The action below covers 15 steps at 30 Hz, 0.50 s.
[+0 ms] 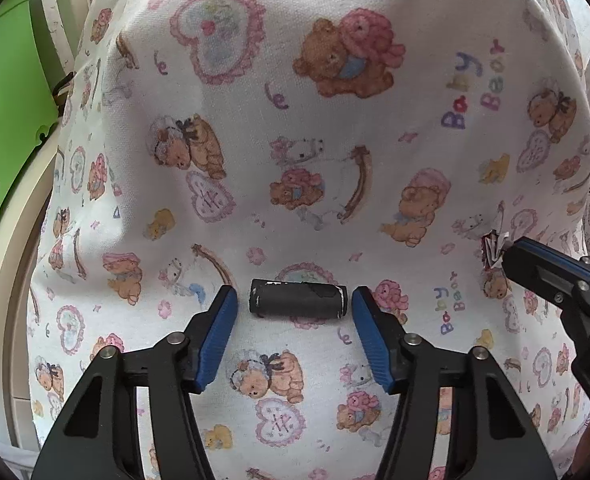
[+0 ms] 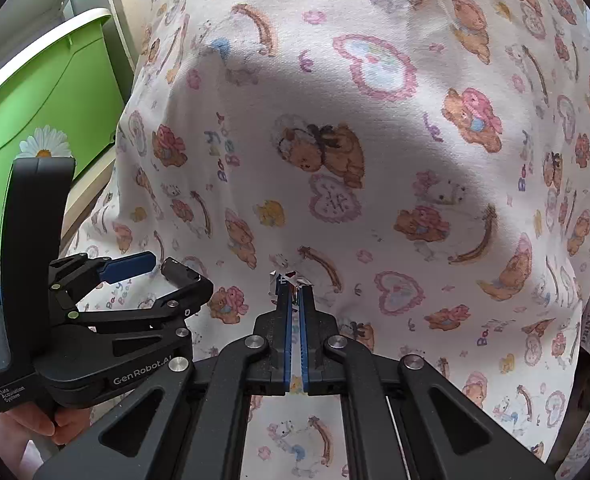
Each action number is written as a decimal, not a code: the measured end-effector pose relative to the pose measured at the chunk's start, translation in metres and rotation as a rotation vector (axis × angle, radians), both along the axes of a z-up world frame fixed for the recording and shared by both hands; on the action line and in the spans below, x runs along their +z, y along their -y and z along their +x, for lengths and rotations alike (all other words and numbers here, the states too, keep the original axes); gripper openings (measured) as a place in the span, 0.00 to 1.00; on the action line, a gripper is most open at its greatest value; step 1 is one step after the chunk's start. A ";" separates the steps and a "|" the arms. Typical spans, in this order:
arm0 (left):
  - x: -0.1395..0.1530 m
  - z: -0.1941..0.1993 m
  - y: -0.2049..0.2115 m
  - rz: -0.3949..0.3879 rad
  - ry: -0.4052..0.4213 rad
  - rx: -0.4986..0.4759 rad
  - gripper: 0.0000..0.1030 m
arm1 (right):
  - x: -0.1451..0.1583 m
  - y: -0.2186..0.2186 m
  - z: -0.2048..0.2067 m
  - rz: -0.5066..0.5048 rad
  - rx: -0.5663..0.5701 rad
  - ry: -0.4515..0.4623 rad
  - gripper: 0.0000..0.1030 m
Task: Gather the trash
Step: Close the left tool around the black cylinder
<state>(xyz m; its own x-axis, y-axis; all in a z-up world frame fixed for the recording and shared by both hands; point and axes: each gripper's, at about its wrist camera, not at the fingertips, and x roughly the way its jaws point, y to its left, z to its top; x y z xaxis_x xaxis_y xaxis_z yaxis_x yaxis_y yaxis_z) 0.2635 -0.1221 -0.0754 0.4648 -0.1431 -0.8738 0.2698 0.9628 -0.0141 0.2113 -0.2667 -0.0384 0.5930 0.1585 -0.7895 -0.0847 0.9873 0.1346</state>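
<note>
Left wrist view is looking down on a teddy-bear tablecloth (image 1: 335,128), with a green bin (image 1: 7,92) sitting at nine o'clock beyond the cloth's edge. The left gripper (image 1: 295,300) is reaching forward low over the cloth, its blue-padded fingers (image 1: 217,332) standing apart on either side of a dark cylinder (image 1: 298,298). That cylinder is lying on its side at six o'clock, crosswise between the fingertips, near both pads but touching neither; its dark wrapping is looking scuffed, with white showing at the right end. At three o'clock the right gripper (image 1: 509,250) is entering from the edge, pinching a crumpled paper scrap (image 1: 493,250).

Right wrist view is showing what the first cannot: a hand (image 2: 43,424) wrapping the left gripper's (image 2: 163,266) handle at eight o'clock, and the cylinder (image 2: 179,273) sitting between its spread fingers. At centre, the right gripper (image 2: 293,286) is pointing straight ahead with its pads pressed together on the paper scrap (image 2: 285,278), whose white, torn edges are poking out past the tips. The bin (image 2: 47,92) is standing at ten o'clock.
</note>
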 end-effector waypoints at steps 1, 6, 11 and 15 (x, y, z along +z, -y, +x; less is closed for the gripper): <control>-0.001 0.000 0.001 0.000 -0.001 -0.002 0.46 | 0.000 -0.001 -0.001 -0.001 -0.001 0.000 0.04; 0.008 -0.010 -0.002 -0.036 0.047 0.017 0.46 | -0.001 0.004 -0.003 -0.001 -0.013 -0.002 0.04; 0.023 -0.018 -0.011 -0.055 0.085 0.051 0.46 | 0.000 0.012 -0.005 0.001 -0.025 0.003 0.04; 0.033 -0.021 -0.026 -0.078 0.101 0.102 0.46 | 0.005 0.010 -0.006 0.003 -0.015 0.024 0.04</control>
